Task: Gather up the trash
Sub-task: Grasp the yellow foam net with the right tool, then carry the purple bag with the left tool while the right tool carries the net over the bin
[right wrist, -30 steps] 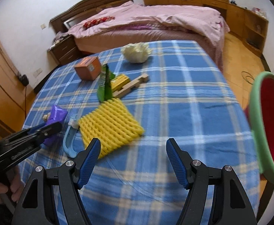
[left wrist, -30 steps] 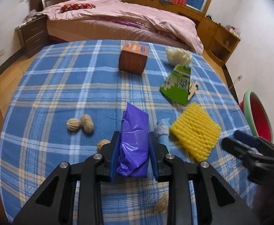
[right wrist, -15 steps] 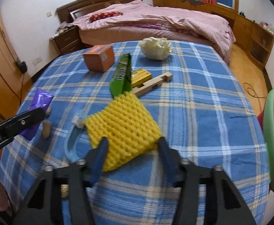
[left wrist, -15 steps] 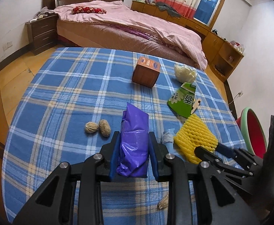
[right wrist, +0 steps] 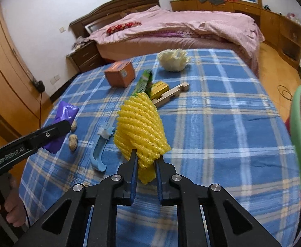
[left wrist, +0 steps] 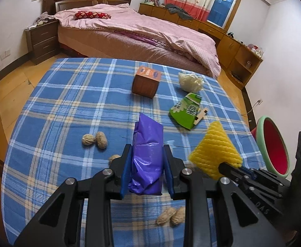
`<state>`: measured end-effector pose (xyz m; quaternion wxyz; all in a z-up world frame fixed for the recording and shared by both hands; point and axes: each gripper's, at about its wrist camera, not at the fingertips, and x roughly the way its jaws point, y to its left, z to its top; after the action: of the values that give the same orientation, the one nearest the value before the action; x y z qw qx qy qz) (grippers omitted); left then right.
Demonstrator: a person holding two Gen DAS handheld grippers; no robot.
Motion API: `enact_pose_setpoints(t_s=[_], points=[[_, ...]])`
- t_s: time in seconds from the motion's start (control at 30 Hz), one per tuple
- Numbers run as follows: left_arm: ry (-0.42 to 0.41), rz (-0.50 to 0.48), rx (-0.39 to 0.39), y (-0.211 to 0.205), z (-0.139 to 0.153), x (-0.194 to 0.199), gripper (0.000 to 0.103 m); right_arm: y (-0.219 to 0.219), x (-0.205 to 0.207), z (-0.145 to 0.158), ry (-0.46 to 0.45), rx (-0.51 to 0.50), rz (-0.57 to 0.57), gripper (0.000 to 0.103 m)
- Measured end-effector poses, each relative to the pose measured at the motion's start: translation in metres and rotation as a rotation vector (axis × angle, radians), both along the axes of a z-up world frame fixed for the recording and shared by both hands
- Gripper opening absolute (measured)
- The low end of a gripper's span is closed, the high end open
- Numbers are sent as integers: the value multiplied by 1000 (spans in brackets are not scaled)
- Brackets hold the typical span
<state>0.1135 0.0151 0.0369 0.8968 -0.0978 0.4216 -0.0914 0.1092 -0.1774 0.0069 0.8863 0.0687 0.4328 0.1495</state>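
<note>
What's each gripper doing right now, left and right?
Left gripper: shut on the purple plastic bag.
Right gripper: jaws closing, pads pressing the yellow foam net.

- I see a woven checked cloth on the table, matt.
- The purple bag looks like thin, glossy, crinkled plastic.
- The yellow net is ribbed matt foam.
- My grippers' arms are matt black plastic with shiny metal rivets.
- The box looks like cardboard.
</note>
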Motion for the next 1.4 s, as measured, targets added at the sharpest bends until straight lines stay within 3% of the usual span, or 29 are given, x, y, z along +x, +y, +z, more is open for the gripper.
enact_pose_setpoints(t_s=[0.73, 1.4], points=[[-15, -141, -49, -68, 23, -5, 29, -118, -56, 50, -140, 77, -270, 15], [-31, -387, -35, -195, 33, 1, 29, -230, -87, 46, -153, 91, -544, 15]])
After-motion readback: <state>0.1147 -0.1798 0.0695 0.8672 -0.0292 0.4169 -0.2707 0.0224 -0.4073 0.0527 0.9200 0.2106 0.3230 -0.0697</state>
